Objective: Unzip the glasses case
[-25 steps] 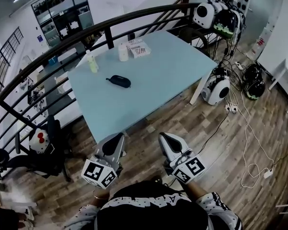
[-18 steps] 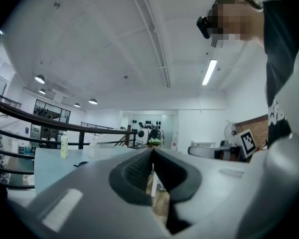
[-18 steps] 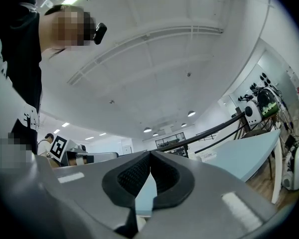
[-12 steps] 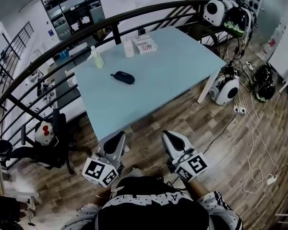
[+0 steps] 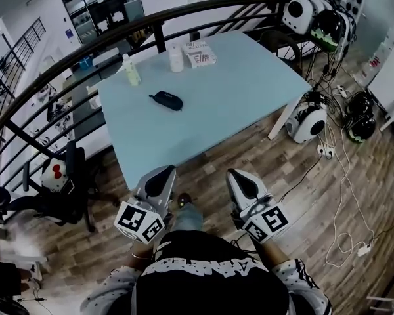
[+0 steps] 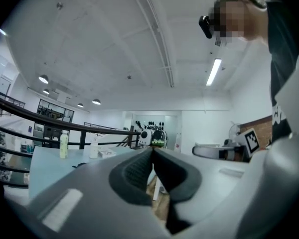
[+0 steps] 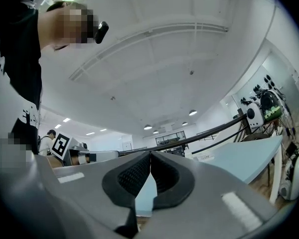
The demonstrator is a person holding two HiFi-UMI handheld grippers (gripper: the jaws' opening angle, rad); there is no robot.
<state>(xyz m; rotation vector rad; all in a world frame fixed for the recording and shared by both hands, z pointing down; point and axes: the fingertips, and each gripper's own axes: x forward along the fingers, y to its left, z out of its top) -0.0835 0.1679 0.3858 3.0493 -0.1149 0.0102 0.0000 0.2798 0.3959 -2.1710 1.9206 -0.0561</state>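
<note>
Glasses case (image 5: 165,100) on table (image 5: 230,90) too small for detail; L gripper (image 5: 163,171), R gripper (image 5: 235,174) pressed together, empty.

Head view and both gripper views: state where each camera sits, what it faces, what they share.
Head view: on the person's head, facing steeply down at the table and glasses case; left gripper, right gripper and shirt show.
Left gripper view: on that gripper, along its shut jaws toward the table; shirt shows.
Right gripper view: likewise, table at right; shirt shows.
Shared: the table.
</note>
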